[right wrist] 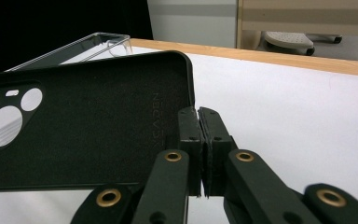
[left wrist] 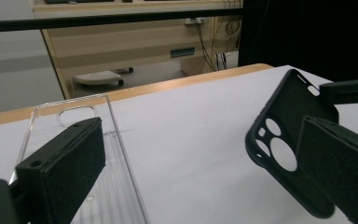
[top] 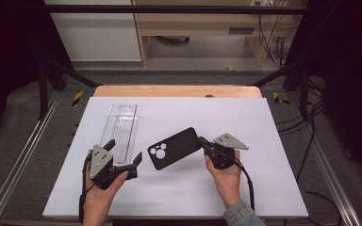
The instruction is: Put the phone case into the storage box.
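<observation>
High view first: my right gripper (top: 202, 142) has its jaws pressed together on the rim of a black phone case (top: 175, 147), at the end away from the camera cut-outs. That case lies slanted near the middle of the white sheet (top: 245, 117) covering the bench (top: 179, 90), with the cut-out end towards my left hand (top: 99, 188). In the right gripper view the two black jaws meet with only the thin edge of the case (right wrist: 88, 135) between them, and the soft inner lining of the case faces the camera.

My left gripper (top: 125, 153) stands wide open with nothing in it. One jaw sits over the near end of a clear plastic tray (top: 120, 129), which lies lengthwise on the sheet to the left of the black case; the other jaw points towards the cut-out end of that case, close to it, though whether it touches I cannot tell. In the left gripper view the tray (left wrist: 74, 116) is behind the left-hand jaw and the black case (left wrist: 284, 140) is partly hidden by the right-hand one.
</observation>
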The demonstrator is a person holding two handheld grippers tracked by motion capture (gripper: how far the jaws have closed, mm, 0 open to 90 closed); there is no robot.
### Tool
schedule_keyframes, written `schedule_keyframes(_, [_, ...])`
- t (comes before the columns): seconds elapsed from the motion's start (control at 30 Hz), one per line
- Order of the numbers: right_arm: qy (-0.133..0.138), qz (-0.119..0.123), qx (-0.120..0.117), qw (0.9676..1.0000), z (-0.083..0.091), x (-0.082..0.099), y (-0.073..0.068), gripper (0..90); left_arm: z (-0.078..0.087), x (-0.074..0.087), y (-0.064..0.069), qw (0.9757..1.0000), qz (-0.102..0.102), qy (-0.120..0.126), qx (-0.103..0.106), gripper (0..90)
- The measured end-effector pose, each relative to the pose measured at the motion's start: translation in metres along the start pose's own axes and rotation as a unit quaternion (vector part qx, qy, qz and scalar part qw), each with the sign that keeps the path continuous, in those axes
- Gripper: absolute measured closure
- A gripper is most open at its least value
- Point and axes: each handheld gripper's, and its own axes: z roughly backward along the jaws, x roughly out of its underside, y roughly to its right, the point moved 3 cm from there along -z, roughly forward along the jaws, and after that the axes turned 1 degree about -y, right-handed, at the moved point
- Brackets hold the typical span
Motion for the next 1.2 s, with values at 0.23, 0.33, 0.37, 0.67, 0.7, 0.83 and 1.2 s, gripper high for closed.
schedule_keyframes(0.23, [0.003,0.002,0.003,1.0,0.0,0.0,0.001,88.7,-0.005,0.004,0.02,0.9997,-0.004,-0.014,0.017,1.1])
schedule_keyframes(0.33, [0.004,0.004,0.007,1.0,0.001,0.0,0.001,88.7,-0.008,0.004,0.027,0.9995,-0.004,-0.017,0.025,1.4])
schedule_keyframes(0.37, [0.003,0.004,0.008,1.0,0.001,0.0,0.002,88.7,-0.008,0.005,0.029,0.9994,-0.003,-0.018,0.029,1.6])
schedule_keyframes(0.67, [0.015,-0.001,0.007,0.9999,0.005,-0.002,0.004,88.7,-0.014,0.011,0.034,0.9991,0.008,-0.027,0.032,2.4])
schedule_keyframes(0.7, [0.017,0.0,0.007,0.9998,0.005,-0.002,0.004,88.7,-0.014,0.011,0.035,0.9989,0.013,-0.029,0.035,2.5])
schedule_keyframes(0.83, [0.019,0.002,0.007,0.9998,0.006,-0.002,0.004,88.7,-0.016,0.012,0.037,0.9987,0.015,-0.031,0.038,2.8])
schedule_keyframes(1.2, [0.028,0.004,0.007,0.9996,0.008,-0.004,0.003,88.7,-0.025,0.014,0.044,0.9973,0.034,-0.04,0.051,8.0])
